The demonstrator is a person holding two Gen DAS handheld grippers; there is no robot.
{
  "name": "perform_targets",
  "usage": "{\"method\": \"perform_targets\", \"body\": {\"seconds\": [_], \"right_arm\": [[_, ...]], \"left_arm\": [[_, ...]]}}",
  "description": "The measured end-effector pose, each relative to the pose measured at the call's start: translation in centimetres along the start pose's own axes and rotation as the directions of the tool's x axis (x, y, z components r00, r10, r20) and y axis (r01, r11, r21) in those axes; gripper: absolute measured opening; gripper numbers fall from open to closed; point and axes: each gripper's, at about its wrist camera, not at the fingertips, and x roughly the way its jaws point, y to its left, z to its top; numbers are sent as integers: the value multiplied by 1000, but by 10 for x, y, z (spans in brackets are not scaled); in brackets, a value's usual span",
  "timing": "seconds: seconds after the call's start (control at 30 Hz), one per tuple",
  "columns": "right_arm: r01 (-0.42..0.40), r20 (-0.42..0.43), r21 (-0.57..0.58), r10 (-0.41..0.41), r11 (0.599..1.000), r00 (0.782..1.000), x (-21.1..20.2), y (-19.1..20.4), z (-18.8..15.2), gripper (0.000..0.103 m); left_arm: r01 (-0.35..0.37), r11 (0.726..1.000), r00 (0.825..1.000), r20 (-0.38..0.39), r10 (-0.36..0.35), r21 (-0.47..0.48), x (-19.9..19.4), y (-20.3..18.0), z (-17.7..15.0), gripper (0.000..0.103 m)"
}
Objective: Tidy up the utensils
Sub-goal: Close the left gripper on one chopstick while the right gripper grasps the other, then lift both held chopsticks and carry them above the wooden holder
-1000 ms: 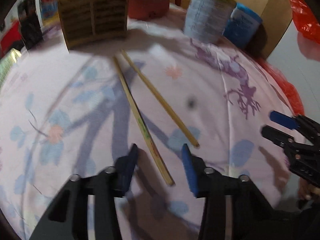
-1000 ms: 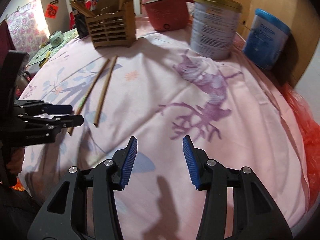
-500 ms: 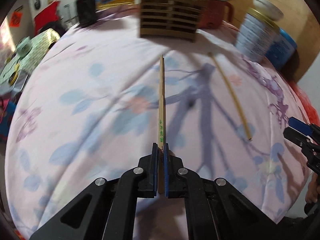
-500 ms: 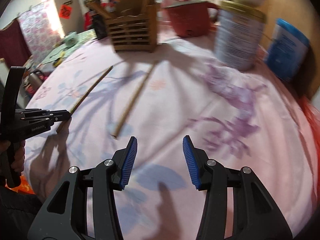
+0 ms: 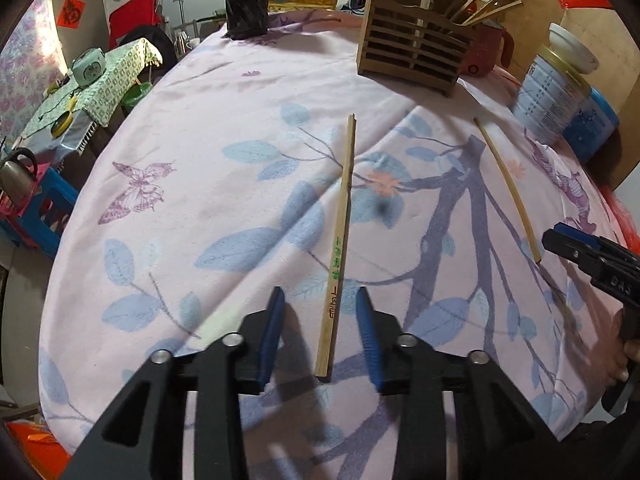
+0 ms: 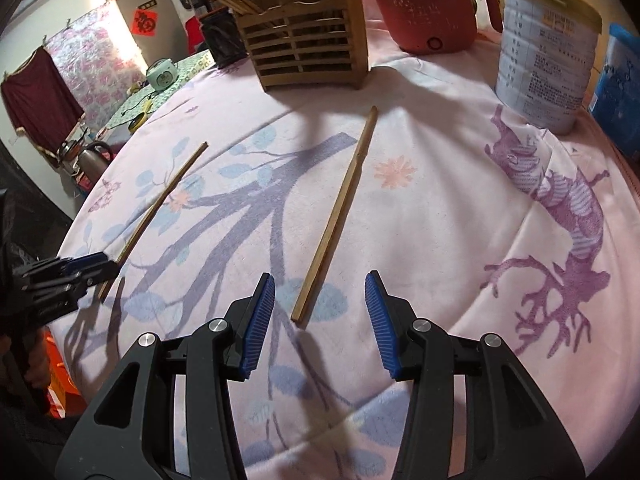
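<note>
Letting go, the left gripper (image 5: 320,334) has just opened around its chopstick (image 5: 340,248), now loose on the bench (image 5: 180,200), so the open right gripper (image 6: 320,320) must lift its own chopstick (image 6: 336,216).

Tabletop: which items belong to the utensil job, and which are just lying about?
Job:
printed chopstick
plain chopstick
wooden utensil holder

Lying about:
red pot
white tin
blue tub
dark container
</note>
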Motion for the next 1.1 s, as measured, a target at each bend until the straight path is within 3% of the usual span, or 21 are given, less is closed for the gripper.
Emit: {"method": "perform_targets", "body": {"seconds": [0.27,0.33,0.4,0.43,0.53,0.67,0.9,1.1], "right_arm": [[22,-1,-7,-22,1000,1000,11,-5,-3,34],[12,11,-3,-12,1000,1000,9,-8,-3,25],[13,19,2,-13,1000,1000,7,-10,-3,6],[24,20,0,-24,1000,1000,6,-11,-4,5],[13,12,5,-13,1000,1000,3,-15,-6,6],[-33,-2,66,33,997,999,4,-23,-8,16],[-45,0,46,45,998,999,3,-16,-11,16],[1,20,-35,-1,999,1000,3,-7,-17,15]], "left_arm": [[-28,998,1000,6,28,54,4,-12,-5,42],[-33,998,999,10,33,56,4,-13,-5,42],[-25,999,1000,13,25,46,4,-11,-5,42],[-22,999,1000,14,21,38,4,-10,-5,41],[-18,1000,1000,18,18,4,3,-3,-3,38],[-22,1000,1000,22,22,-6,2,-1,-4,38],[-11,1000,1000,25,11,-12,0,1,-7,38],[-18,1000,999,44,17,12,-2,-3,-13,38]]}}
